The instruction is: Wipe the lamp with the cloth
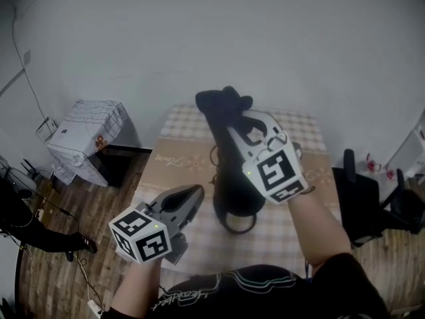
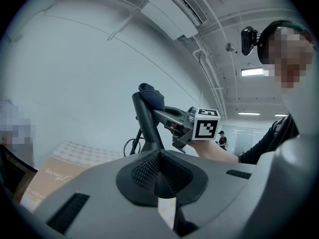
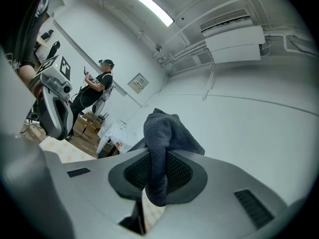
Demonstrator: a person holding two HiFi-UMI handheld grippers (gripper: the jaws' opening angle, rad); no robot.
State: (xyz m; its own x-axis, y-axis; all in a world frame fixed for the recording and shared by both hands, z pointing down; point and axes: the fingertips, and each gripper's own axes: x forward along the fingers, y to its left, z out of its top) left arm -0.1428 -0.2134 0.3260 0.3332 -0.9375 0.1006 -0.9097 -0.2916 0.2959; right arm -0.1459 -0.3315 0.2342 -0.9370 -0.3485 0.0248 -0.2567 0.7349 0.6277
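Right gripper (image 3: 157,173) clamps a dark cloth (image 3: 167,128), which bunches just past its fingertips over the top of the black lamp (image 1: 229,178), apparently set for wiping. The cloth hides the lamp's head. Left gripper (image 2: 159,171), jaws closed on nothing, hangs short of the stem.

The lamp (image 1: 229,185) blocks the middle of the table (image 1: 179,161), and my right gripper (image 1: 226,115), clamped on the cloth (image 1: 222,102), crowds its top. Tabletop at centre left lies open. A draped box (image 1: 89,131) at left and a black chair (image 1: 362,201) at right flank the table.
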